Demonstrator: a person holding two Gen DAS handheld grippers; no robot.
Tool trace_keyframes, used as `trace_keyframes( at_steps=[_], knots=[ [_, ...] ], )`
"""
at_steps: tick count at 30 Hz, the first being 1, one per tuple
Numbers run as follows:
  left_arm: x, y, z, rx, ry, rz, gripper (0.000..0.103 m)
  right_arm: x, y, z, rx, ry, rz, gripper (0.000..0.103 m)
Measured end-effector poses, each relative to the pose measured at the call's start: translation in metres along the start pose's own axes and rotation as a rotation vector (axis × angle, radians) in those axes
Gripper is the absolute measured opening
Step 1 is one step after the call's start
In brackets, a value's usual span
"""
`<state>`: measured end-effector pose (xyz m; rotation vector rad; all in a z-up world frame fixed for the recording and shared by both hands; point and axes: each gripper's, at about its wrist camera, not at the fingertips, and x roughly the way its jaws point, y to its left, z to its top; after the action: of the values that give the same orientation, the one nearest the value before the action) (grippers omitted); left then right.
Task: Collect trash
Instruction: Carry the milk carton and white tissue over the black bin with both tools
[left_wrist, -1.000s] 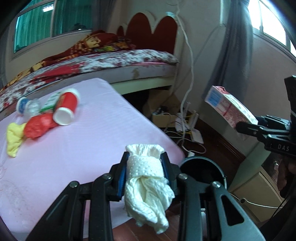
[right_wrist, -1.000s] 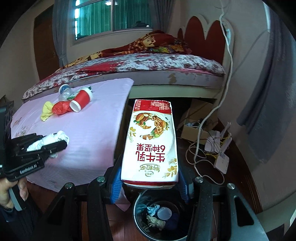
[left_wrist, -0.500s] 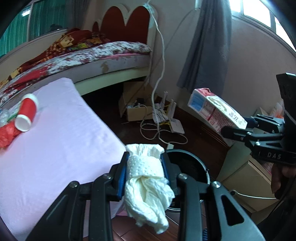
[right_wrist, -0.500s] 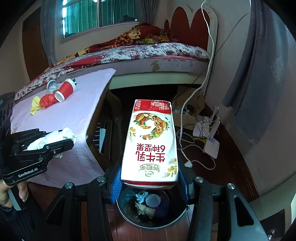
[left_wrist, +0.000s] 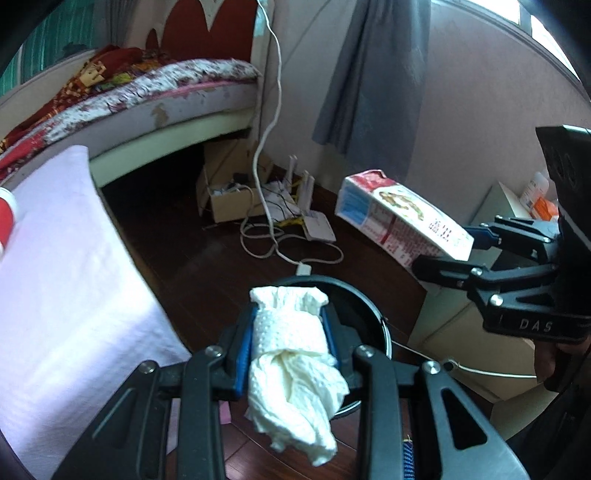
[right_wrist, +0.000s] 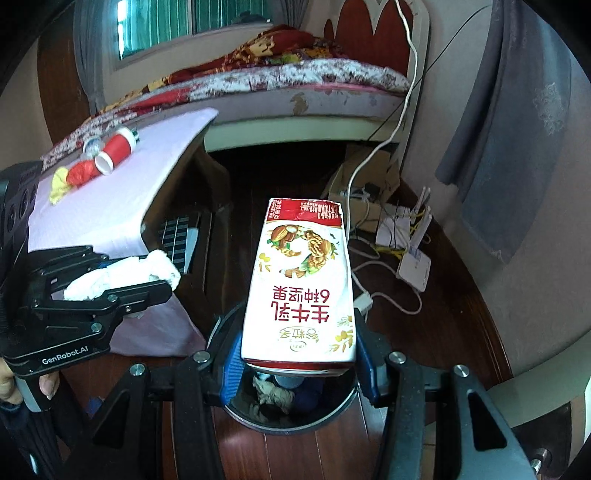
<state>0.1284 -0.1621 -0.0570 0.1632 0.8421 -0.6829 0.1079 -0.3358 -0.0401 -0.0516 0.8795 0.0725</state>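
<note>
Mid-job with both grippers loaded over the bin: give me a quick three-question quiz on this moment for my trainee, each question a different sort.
1. True or false: the left gripper is clamped on a crumpled white paper towel.
2. Multiple choice: what does the right gripper hold? A) red paper cup B) milk carton C) plastic bottle
3. Fill in: the trash bin below the carton already holds ____.

Key
1. True; the towel sits between the blue pads, its tail hanging down.
2. B; the milk carton is gripped at one end, right above the bin's opening. The red paper cup lies on the pink-covered table.
3. Trash, some crumpled pieces.
</note>
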Motion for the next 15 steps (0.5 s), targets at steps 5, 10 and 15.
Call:
trace_keyframes(
  at_steps=[5,10,15],
  knots=[
    [0.021,-0.009,-0.007,0.018,0.058,-0.019,0.034,0.014,-0.009,-0.016,-0.032,0.064,-0.002,0.053],
    [0.044,-0.008,-0.013,-0.007,0.113,-0.056,0.034,0.038,-0.011,-0.033,-0.073,0.142,0.000,0.053],
    [0.060,-0.009,-0.021,-0.016,0.154,-0.071,0.034,0.064,-0.005,-0.043,-0.133,0.218,0.001,0.053]
  ],
)
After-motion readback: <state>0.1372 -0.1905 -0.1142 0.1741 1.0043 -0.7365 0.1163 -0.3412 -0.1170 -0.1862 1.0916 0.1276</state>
